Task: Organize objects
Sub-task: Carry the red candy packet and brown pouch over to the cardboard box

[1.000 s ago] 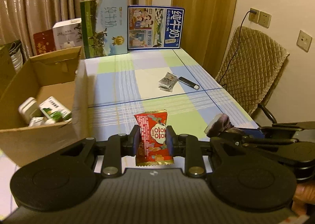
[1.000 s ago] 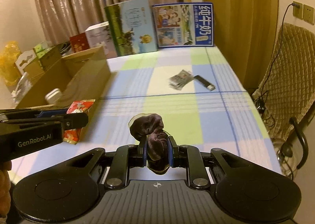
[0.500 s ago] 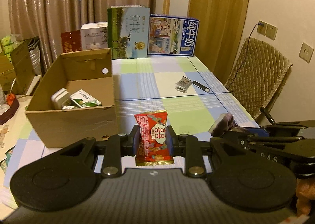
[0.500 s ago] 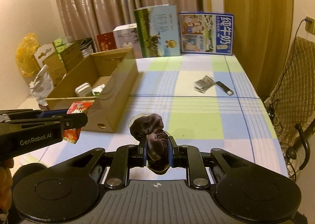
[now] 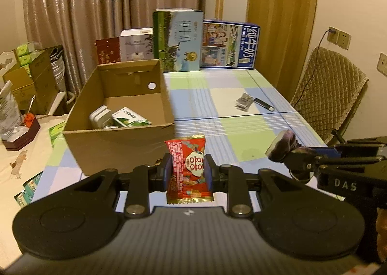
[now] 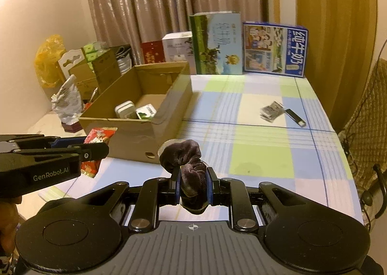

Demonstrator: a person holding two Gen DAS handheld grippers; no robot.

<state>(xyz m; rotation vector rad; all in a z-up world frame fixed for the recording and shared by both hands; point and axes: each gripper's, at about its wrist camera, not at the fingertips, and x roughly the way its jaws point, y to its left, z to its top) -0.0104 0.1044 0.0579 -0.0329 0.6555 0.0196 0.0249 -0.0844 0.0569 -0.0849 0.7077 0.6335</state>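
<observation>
Both grippers have drawn back and up from the desk (image 5: 241,96) over the last second, so the cardboard box (image 5: 121,146), cut off at the left edge a moment ago, now shows whole in both views.

Left gripper (image 5: 188,168) has its jaws clamped on a red snack packet (image 5: 187,166), held upright clear of the desk and just short of the box's near wall. Right gripper (image 6: 192,185) has its jaws closed on a dark velvet scrunchie (image 6: 186,161), which bulges above the pads. The two grippers hang side by side, each visible at the edge of the other's view.

Inside the box lie a white case (image 5: 100,116) and a green-and-white carton (image 5: 131,119). Further along the desk a small silvery sachet (image 5: 244,102) lies just beside a dark lighter-like stick (image 5: 263,104); it is too small to name with confidence.

The step in hand looks like the carry: both items are picked up and on their way to the box. The next move probably calls for bringing each gripper over the box's open top, clear of the near wall, and then opening the jaws so the packet and the scrunchie drop inside. The sachet and stick would remain to be gathered.
</observation>
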